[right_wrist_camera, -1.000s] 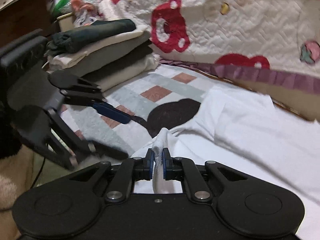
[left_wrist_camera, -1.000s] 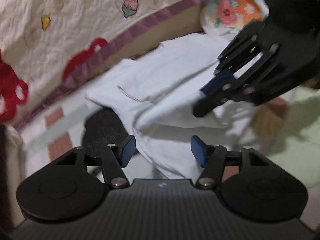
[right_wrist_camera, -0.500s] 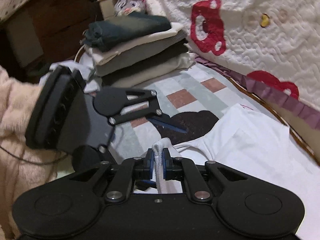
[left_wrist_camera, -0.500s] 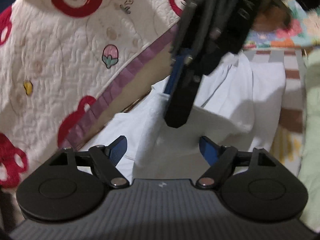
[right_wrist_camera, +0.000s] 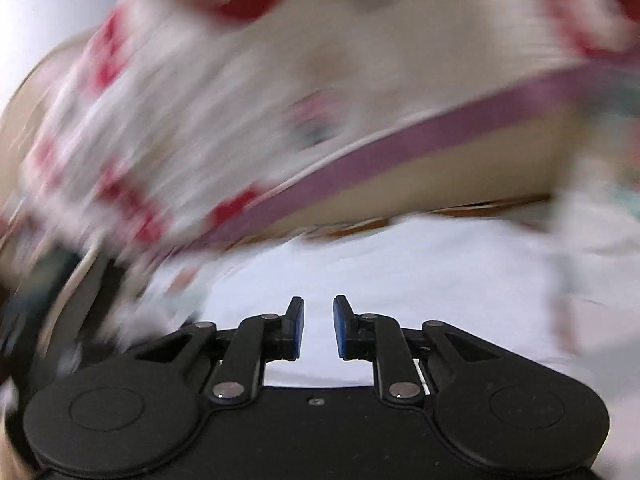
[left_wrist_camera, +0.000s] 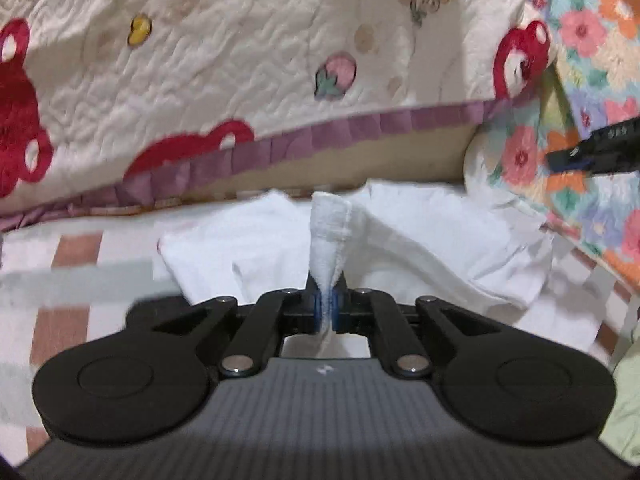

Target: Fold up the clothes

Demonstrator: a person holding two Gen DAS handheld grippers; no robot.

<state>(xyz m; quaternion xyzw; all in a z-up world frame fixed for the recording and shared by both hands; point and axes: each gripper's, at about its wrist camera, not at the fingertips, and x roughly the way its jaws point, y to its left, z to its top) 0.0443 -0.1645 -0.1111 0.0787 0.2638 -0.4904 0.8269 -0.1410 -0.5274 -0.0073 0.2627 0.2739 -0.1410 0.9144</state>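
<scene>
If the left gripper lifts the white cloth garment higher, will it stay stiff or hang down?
The white cloth garment will probably hang limp: it already bunches into a soft ridge above the left gripper. It looks thin and light. The free part, creased on the checked bedsheet, may drag and unfold.

Both wrist views sit low and close over the white cotton garment (left_wrist_camera: 420,232), facing the cream quilted blanket with red bears (left_wrist_camera: 200,60); they share both.

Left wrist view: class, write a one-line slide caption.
Left tongs pinch a fold of the white garment below the bear-print quilt.
</scene>
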